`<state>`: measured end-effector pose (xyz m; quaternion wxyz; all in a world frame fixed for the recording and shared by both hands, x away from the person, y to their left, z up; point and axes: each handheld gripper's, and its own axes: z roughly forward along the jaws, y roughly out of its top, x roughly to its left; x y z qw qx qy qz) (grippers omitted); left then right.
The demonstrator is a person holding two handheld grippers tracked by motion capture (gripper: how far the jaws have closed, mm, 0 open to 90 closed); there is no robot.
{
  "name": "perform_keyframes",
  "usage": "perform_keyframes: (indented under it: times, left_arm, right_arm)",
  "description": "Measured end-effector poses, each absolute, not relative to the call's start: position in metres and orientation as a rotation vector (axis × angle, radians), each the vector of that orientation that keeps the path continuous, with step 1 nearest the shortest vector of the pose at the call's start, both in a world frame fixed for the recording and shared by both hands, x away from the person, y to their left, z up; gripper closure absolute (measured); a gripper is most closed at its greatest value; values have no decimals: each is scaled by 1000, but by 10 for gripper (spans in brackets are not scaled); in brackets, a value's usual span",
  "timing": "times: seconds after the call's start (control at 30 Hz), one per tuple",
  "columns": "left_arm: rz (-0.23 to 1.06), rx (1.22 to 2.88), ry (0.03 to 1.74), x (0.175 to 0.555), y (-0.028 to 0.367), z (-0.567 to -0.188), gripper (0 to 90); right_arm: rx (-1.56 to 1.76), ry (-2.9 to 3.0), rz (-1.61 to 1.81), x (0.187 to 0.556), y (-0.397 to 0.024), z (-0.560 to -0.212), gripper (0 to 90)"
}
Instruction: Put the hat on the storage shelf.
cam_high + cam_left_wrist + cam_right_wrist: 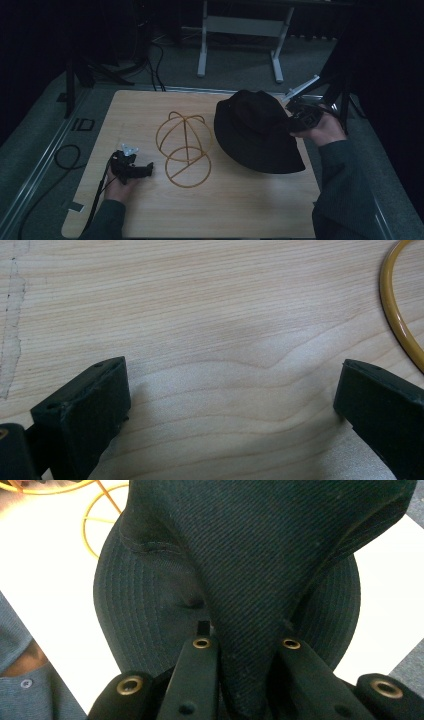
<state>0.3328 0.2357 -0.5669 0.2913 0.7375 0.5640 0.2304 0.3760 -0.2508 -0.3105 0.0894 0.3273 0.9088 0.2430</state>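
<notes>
The right tongs (245, 645) pinch a fold of the black hat (255, 130); it looks soft, light and floppy, best held by gathered crown cloth. The left tongs (230, 405) stand wide over the bench (240, 210).

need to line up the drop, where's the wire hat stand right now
In the high view the wire hat stand sits mid-table, between the left claw and the black hat pinched by the right claw.
</notes>
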Motion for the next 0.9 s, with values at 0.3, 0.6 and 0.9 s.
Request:
perform_keyframes:
  times: [0.3, 0.6, 0.9]
  left_arm:
    - [613, 1970, 1499, 333, 236, -567, 18]
    - [613, 1970, 1499, 333, 236, -567, 18]
    - [612, 1970, 1496, 333, 236, -567, 18]
  right_arm:
    - [963, 2696, 723, 377, -253, -301, 864]
    - [952, 2694, 771, 380, -258, -291, 864]
    - [947, 2678, 769, 382, -258, -279, 863]
